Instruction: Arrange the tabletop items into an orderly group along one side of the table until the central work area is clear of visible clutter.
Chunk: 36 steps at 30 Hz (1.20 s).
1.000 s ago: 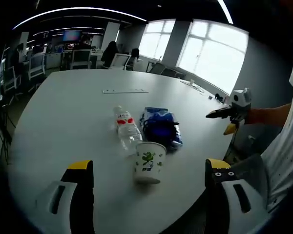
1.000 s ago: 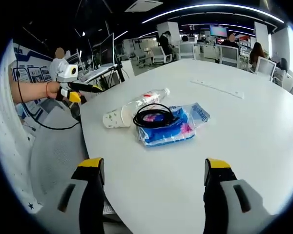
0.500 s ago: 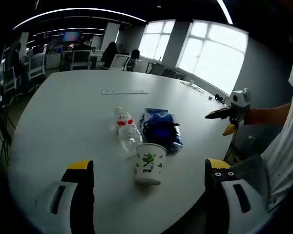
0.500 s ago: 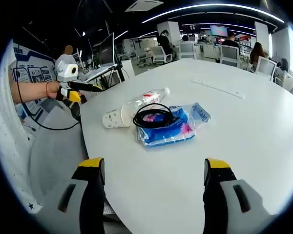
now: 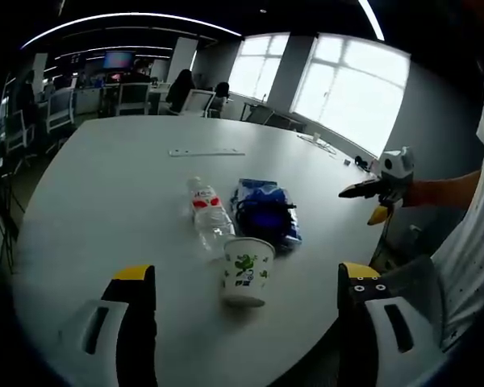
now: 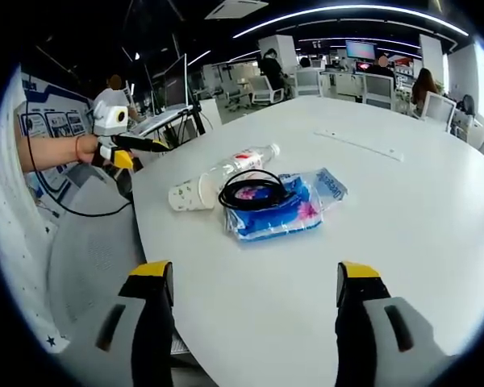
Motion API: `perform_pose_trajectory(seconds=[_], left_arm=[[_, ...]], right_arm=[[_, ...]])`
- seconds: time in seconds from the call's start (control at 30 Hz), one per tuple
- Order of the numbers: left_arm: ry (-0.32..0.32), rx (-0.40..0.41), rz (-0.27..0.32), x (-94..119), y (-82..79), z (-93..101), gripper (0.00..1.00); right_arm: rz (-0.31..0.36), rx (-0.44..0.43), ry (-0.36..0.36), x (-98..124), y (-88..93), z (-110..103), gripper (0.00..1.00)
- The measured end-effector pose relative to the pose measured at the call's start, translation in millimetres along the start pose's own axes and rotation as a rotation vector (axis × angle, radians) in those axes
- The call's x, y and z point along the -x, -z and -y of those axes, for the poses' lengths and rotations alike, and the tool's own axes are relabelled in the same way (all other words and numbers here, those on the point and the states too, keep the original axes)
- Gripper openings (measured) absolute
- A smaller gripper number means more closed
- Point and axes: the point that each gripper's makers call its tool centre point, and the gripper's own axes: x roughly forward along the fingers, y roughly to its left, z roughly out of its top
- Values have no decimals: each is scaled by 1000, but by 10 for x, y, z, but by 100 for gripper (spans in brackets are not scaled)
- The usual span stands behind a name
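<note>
Cup point(image 5: 247, 270) upright-looking in left gripper view, sideways point(image 6: 187, 195) in right.

The setting was an open-plan office. A large white rounded worktop point(image 5: 105, 185) of the meeting-table kind stood in the foreground, with pale swivel office chairs point(image 5: 133, 95) drawn up along its far edge. Beyond them ran rows of desks with dark computer monitors point(image 6: 176, 79), and a wall-mounted screen point(image 5: 118, 59) glowed. Long strip ceiling lights point(image 6: 347, 12) curved overhead, and tall bright windows point(image 5: 339, 93) lined one wall.
</note>
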Motion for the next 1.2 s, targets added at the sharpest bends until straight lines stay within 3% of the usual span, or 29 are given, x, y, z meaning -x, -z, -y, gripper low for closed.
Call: perform_pose_trajectory(seconds=[0.63, 1.2], left_arm=[[-9, 12, 17, -10, -30, -6, 95], [-22, 29, 47, 9, -69, 9, 94]], right_arm=[[8, 5, -21, -102, -132, 36, 81], [22, 52, -60, -289, -435, 67, 77]])
